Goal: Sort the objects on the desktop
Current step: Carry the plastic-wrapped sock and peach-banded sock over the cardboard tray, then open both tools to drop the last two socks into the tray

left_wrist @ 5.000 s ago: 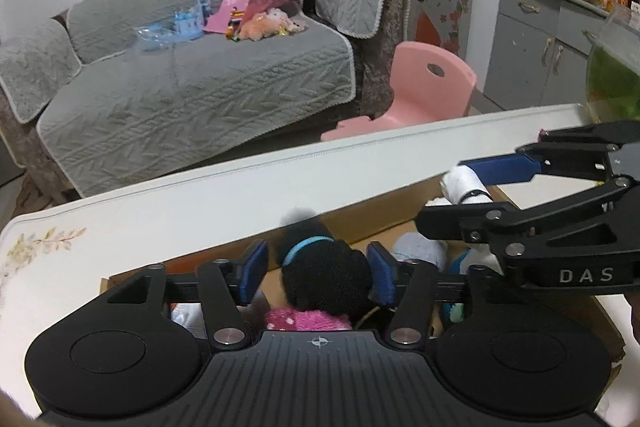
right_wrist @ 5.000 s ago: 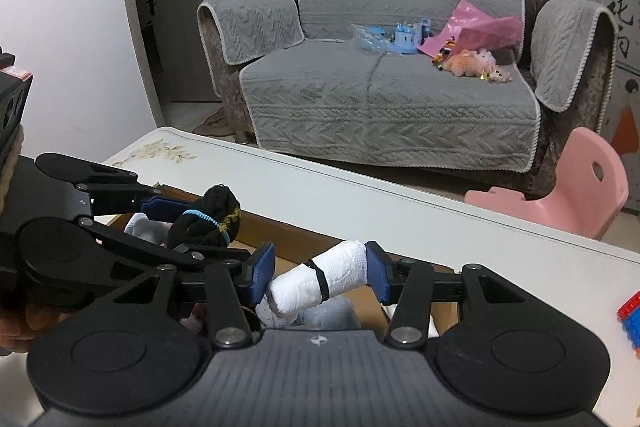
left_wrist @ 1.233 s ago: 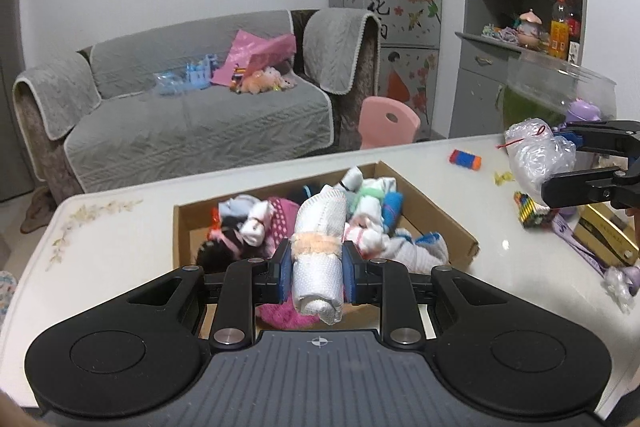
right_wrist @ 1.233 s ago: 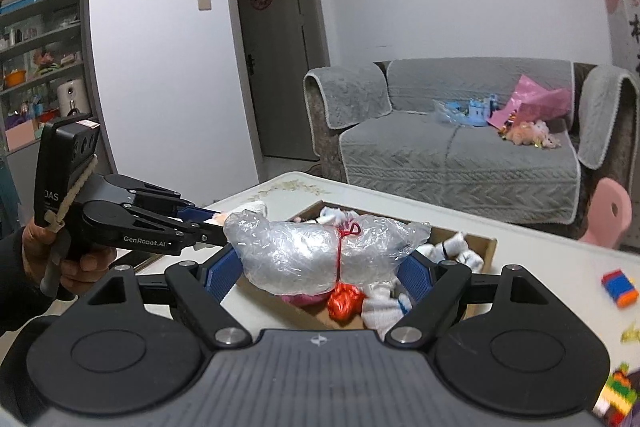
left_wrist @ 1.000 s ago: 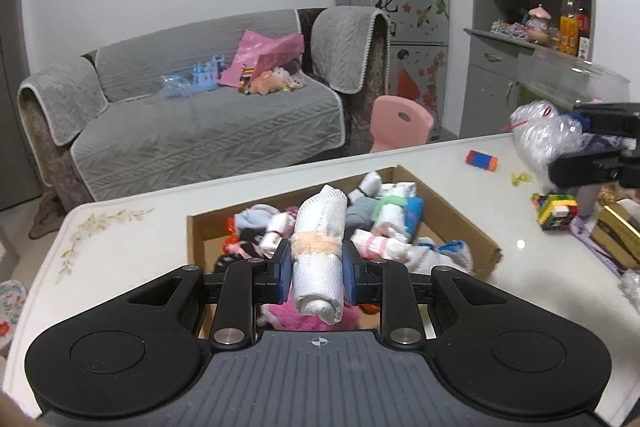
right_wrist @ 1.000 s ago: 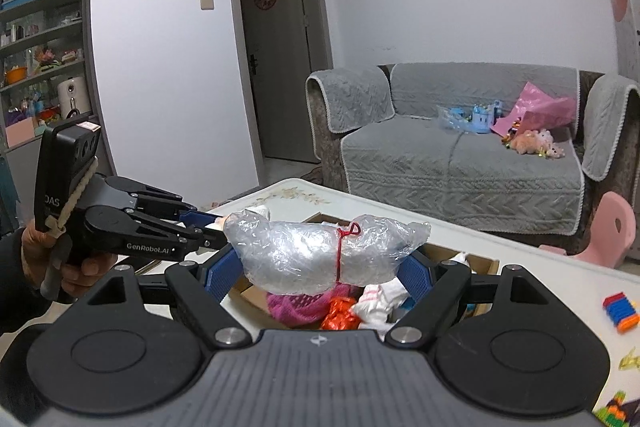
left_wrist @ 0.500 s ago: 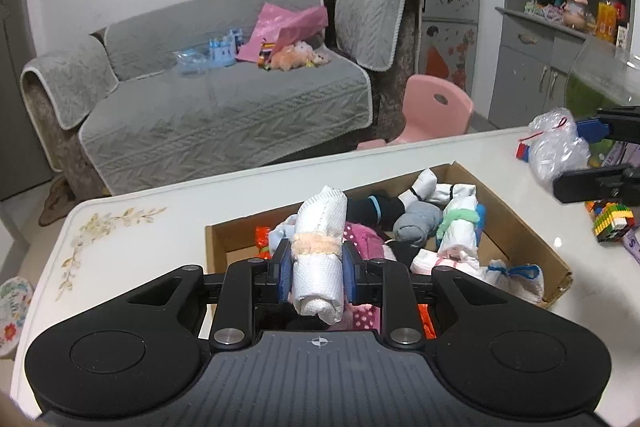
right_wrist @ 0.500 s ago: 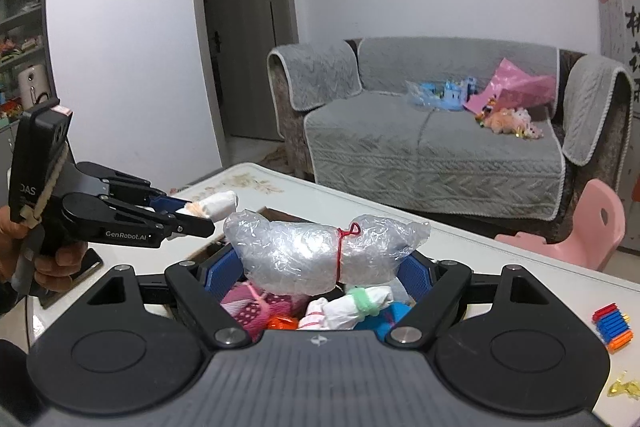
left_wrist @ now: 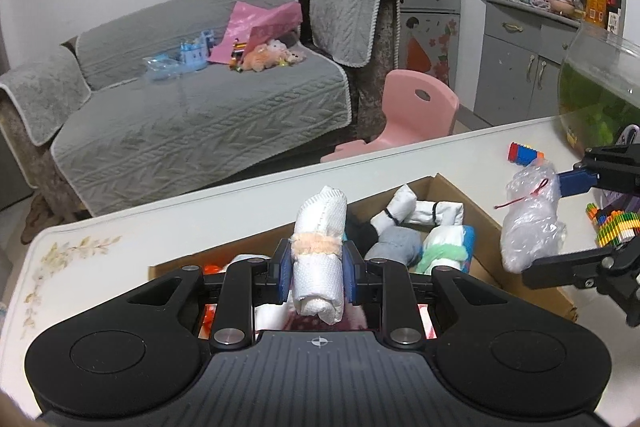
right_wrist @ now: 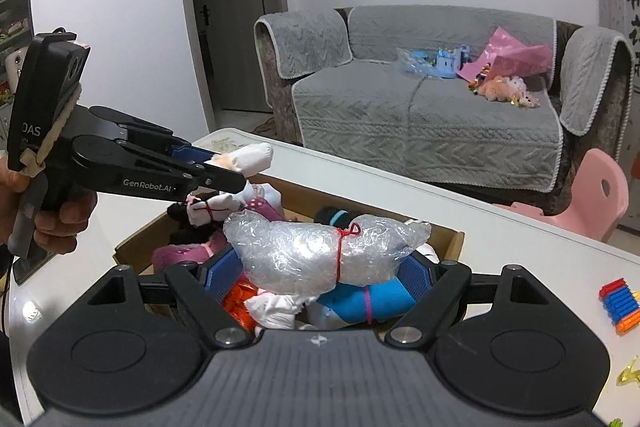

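Observation:
My left gripper [left_wrist: 318, 267] is shut on a rolled white cloth [left_wrist: 320, 247] bound with a peach band, held above the near left part of a cardboard box [left_wrist: 480, 215] full of rolled socks. The left gripper also shows in the right wrist view [right_wrist: 224, 173]. My right gripper [right_wrist: 320, 269] is shut on a clear plastic-wrapped bundle [right_wrist: 316, 251] tied with red string, held over the box [right_wrist: 452, 237]. In the left wrist view that bundle [left_wrist: 528, 219] hangs at the box's right edge.
The box sits on a white table [left_wrist: 120, 227]. Coloured toy bricks [left_wrist: 524, 153] lie right of the box, also in the right wrist view [right_wrist: 618, 303]. A glass fishbowl [left_wrist: 600, 87] stands at the table's far right. A grey sofa [right_wrist: 420, 123] and pink chair [left_wrist: 416, 107] stand beyond.
Both grippers have come down and in toward the box, each still holding its bundle. The right gripper's bundle is now closer to the box's right edge.

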Demonstrator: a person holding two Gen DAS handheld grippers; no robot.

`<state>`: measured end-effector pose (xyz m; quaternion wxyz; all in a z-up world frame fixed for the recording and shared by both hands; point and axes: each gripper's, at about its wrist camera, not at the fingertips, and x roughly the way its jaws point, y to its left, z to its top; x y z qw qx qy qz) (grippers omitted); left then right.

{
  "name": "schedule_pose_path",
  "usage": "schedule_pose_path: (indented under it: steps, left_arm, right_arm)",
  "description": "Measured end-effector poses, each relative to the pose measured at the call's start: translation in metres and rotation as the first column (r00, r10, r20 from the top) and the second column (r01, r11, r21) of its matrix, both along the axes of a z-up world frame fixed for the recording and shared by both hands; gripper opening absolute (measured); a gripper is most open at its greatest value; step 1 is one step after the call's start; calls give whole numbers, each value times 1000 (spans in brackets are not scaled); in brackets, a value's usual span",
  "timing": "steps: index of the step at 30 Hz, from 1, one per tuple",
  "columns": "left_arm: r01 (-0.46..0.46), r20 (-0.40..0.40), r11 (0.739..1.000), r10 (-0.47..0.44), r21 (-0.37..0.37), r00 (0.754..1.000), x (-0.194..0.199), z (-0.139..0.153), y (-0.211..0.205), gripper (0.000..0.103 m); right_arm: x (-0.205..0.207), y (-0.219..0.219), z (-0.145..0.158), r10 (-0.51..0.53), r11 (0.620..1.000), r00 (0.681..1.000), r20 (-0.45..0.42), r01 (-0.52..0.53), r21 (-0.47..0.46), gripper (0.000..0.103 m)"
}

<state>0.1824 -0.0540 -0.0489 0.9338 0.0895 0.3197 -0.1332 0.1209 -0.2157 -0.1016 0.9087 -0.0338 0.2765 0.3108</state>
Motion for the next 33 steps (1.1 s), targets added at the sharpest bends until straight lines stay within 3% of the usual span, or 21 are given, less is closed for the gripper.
schedule_pose_path:
  steps: [15, 27, 33]
  left_arm:
    - [15, -45, 1000, -16, -23, 999, 16, -25, -31, 31]
    - [5, -126, 1000, -9, -30, 992, 13, -64, -39, 32]
    - [15, -101, 1000, -16, -11, 995, -18, -72, -39, 32]
  right_arm:
    - [6, 0, -13, -15, 998, 999, -31, 13, -60, 80]
    - [2, 16, -41, 21, 957, 999, -40, -32, -287, 79]
    - [-15, 29, -41, 104, 932, 993, -46, -114, -345, 76]
